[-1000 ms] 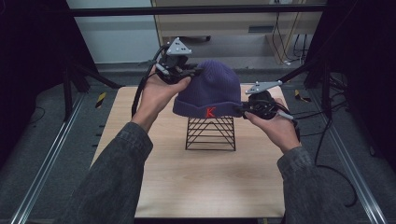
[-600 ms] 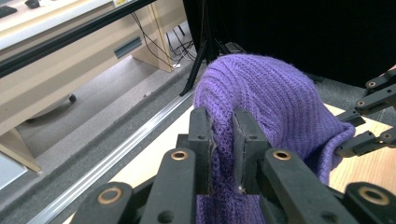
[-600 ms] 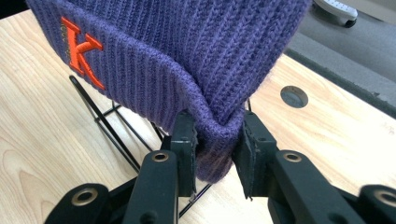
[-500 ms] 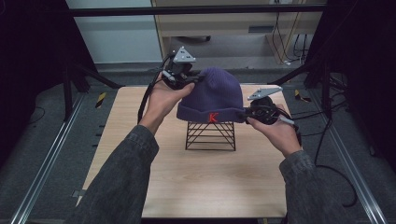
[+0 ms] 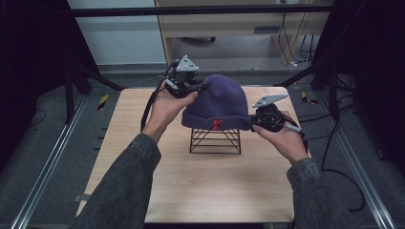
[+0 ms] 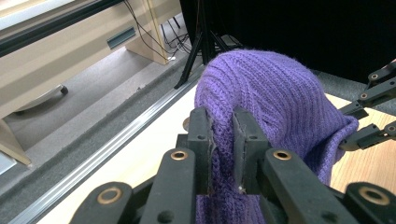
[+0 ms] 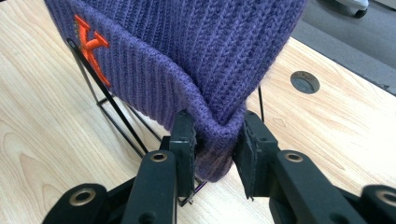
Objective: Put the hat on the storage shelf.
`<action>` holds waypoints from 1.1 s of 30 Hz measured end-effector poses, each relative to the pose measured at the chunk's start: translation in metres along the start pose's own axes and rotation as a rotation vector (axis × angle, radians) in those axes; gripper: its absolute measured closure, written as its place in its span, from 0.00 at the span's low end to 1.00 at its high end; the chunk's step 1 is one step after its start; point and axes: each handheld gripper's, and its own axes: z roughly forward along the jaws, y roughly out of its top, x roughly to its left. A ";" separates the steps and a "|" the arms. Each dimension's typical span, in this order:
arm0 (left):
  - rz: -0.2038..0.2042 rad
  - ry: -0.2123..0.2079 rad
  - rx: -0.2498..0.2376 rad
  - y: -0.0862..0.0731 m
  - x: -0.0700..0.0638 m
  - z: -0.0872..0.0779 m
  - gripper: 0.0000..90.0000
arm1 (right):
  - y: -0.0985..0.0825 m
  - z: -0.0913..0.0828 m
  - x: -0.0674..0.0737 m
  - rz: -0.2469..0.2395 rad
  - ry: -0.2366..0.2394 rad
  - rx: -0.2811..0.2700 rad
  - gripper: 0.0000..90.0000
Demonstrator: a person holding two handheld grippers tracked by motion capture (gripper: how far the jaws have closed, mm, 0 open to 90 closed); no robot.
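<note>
Beanie (image 5: pixel 217 102) over wire stand (image 5: pixel 215 140); left tool (image 5: pixel 187 86), right tool (image 5: pixel 258 121) clamped on knit, forearms outstretched.

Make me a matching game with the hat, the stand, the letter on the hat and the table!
Things:
1. hat
2. stand
3. letter K
4. table

Colours:
a. black wire
b. light wood
c. purple
d. orange-red

Pairs: 1-c, 2-a, 3-d, 4-b
</note>
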 end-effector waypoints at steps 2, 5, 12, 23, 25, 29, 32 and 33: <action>-0.004 -0.002 -0.003 -0.001 0.000 0.000 0.87 | 0.000 0.000 0.000 0.001 0.001 0.001 0.77; -0.001 0.000 -0.003 -0.001 -0.001 -0.002 0.87 | 0.000 -0.001 0.001 0.000 0.001 0.002 0.77; 0.009 -0.004 -0.012 -0.001 -0.006 -0.004 0.87 | -0.003 0.002 0.004 -0.002 0.006 0.003 0.77; 0.005 -0.006 -0.012 -0.007 -0.007 -0.007 0.87 | -0.006 0.004 0.005 -0.002 0.014 0.002 0.76; 0.002 -0.006 -0.015 -0.008 -0.007 -0.007 0.87 | -0.007 0.005 0.005 -0.001 0.015 0.001 0.76; 0.005 -0.007 -0.011 -0.010 -0.007 -0.008 0.87 | -0.008 0.006 0.005 0.000 0.016 0.002 0.76; 0.008 -0.006 -0.011 -0.010 -0.007 -0.008 0.87 | -0.009 0.007 0.006 0.005 0.019 0.002 0.76; 0.010 -0.006 -0.011 -0.010 -0.007 -0.009 0.87 | -0.009 0.007 0.006 0.004 0.020 0.003 0.76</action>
